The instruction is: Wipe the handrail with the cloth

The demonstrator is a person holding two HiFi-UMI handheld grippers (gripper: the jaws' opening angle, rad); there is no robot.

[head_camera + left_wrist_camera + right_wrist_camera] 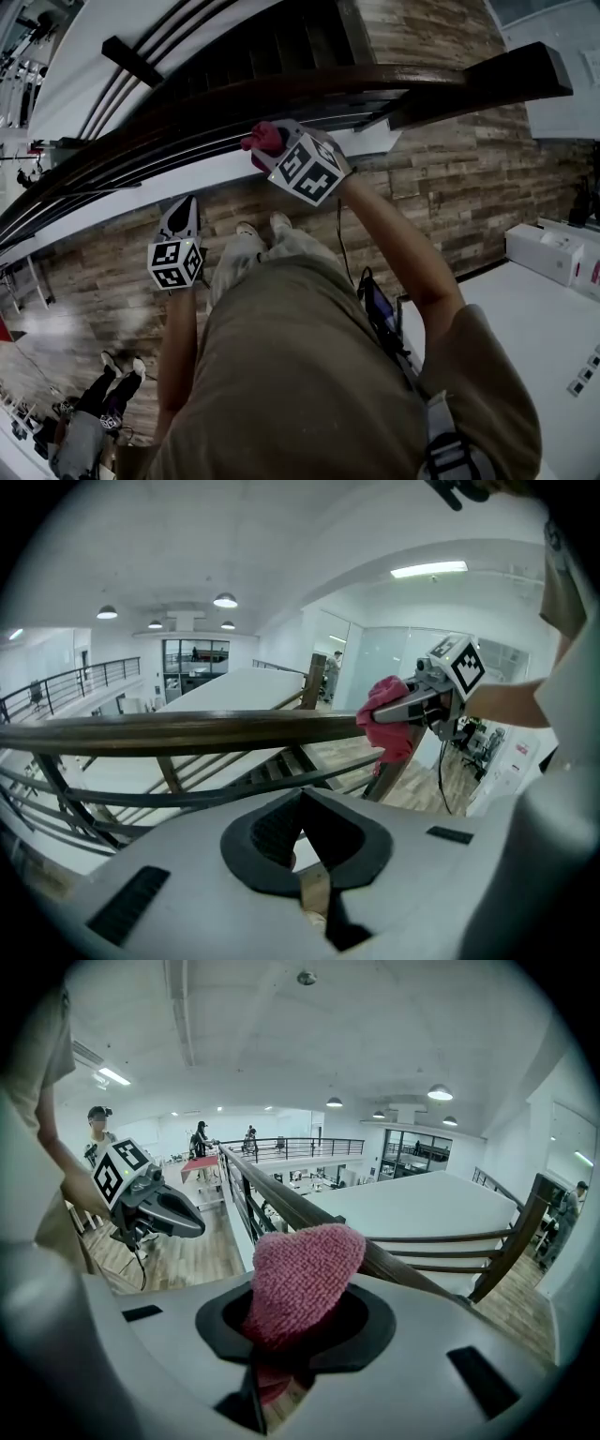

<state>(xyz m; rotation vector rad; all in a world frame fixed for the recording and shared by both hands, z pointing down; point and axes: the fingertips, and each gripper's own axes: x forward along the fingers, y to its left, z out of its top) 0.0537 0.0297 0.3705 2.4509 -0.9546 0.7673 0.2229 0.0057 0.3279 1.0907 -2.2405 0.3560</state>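
The dark wooden handrail curves from lower left to upper right in the head view. My right gripper is shut on a pink cloth and holds it against the rail's near side. In the right gripper view the cloth bulges out of the jaws, with the handrail just beyond it. My left gripper hangs lower and to the left, below the rail, shut with nothing between its jaws. The left gripper view shows the handrail ahead, with the right gripper and the cloth on it.
Under the rail run thin dark bars, and a stair drops beyond them. A dark newel post ends the rail at the right. A white box stands on the right. A person stands on the wood floor, lower left.
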